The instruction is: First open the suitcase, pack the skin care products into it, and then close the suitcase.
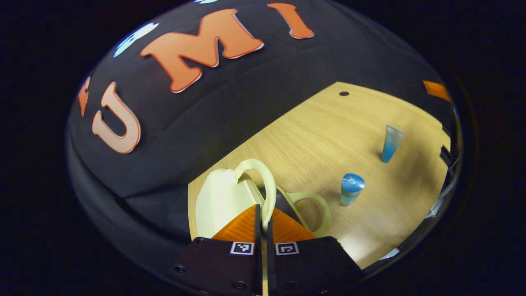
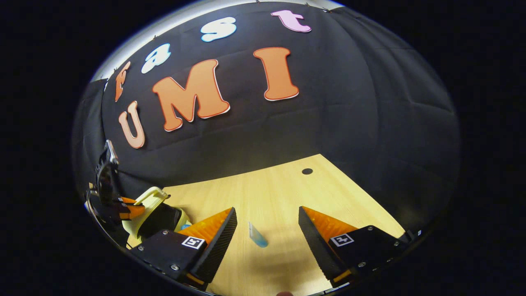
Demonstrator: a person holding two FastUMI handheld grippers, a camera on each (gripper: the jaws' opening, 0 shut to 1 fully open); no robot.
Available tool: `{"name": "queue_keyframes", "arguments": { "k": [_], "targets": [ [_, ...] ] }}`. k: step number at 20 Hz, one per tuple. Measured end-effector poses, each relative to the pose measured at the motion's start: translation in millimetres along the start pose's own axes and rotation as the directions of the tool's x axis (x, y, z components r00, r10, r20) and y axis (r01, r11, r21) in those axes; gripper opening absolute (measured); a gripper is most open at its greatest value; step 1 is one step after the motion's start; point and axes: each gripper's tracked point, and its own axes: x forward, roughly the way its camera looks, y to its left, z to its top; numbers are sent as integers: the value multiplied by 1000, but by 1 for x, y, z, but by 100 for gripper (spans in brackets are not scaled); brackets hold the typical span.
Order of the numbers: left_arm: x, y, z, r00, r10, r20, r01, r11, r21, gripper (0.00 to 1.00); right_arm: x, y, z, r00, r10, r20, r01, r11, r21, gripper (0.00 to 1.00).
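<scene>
A small pale-yellow suitcase (image 1: 220, 197) lies on the wooden table (image 1: 312, 135) with its lid lifted and a dark inside showing. My left gripper (image 1: 263, 224) is shut on the lid's looped handle (image 1: 267, 181); a second handle (image 1: 318, 205) lies lower right. The right gripper view has that left gripper (image 2: 123, 209) at the far left on the suitcase (image 2: 154, 205). A blue-capped bottle (image 1: 351, 189) and a clear-to-blue tube (image 1: 391, 144) stand to the right. My right gripper (image 2: 267, 218) is open, and the tube (image 2: 257, 235) stands between its fingers, touching neither.
The black cloth wall runs close behind the suitcase and along the table's far edge. A small dark hole (image 2: 307, 171) sits in the tabletop near the back. Bare wood lies between the suitcase and the two products.
</scene>
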Motion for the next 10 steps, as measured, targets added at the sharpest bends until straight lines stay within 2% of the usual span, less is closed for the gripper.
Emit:
{"name": "queue_keyframes", "arguments": {
  "k": [3,6,10],
  "targets": [
    [-10,34,-2,998,-36,59,47,977,-210,5,9,18,4,999,40,-15,-40,999,12,95],
    [-20,74,-10,990,-49,133,96,923,-374,5,12,47,12,997,79,-11,-78,995,62,95],
    [-32,131,-28,979,-57,196,149,855,-497,5,10,88,22,995,97,9,-98,993,68,95]
  ]
}}
